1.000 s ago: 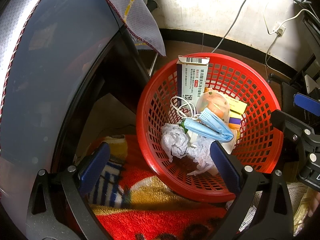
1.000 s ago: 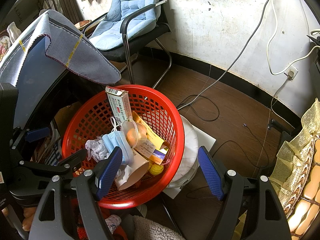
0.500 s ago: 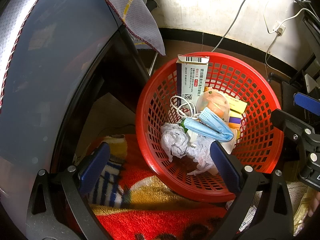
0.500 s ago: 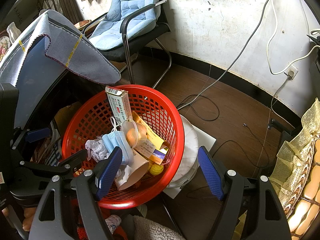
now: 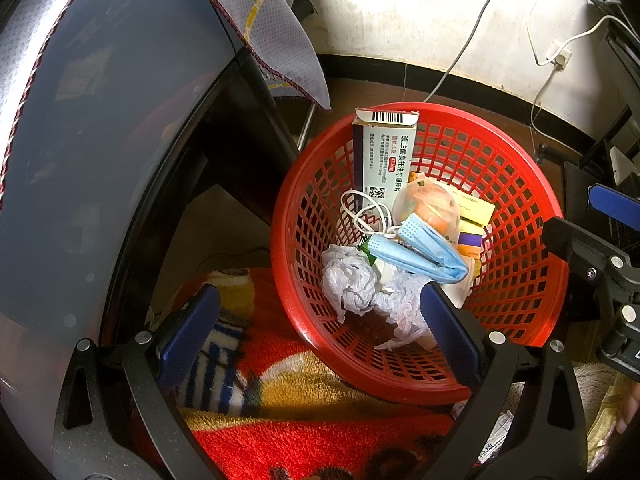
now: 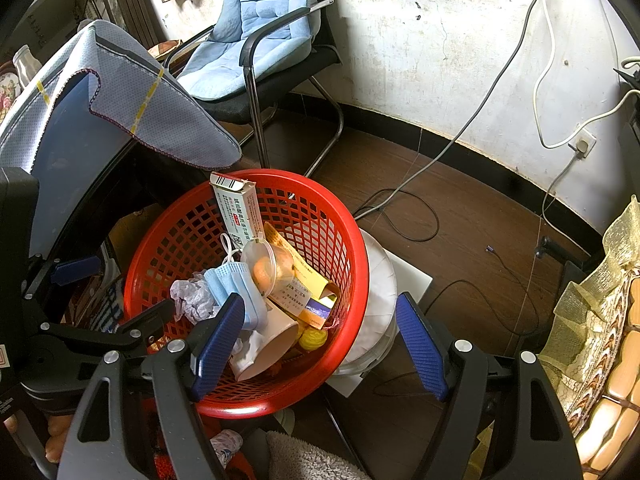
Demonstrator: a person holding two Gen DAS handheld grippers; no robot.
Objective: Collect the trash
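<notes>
A red mesh basket (image 5: 280,248) (image 6: 360,280) stands on the floor with trash in it: a tall medicine box (image 5: 382,156) (image 6: 236,212), a blue face mask (image 5: 420,248) (image 6: 236,292), crumpled white paper (image 5: 348,284), a clear lidded cup (image 5: 428,208) and a paper cup (image 6: 272,340). My left gripper (image 5: 320,332) is open over the basket's near-left rim, one pad over the blanket and one inside the basket. Over the basket's right rim my right gripper (image 6: 320,344) is open too. Neither holds anything.
A red and yellow blanket (image 5: 280,400) lies under the basket's left side. A dark table draped with grey cloth (image 6: 152,112) rises on the left. Behind stand a blue-cushioned chair (image 6: 256,32) and the wall. Cables (image 6: 408,216) cross the brown floor. A white round object (image 6: 380,288) touches the basket.
</notes>
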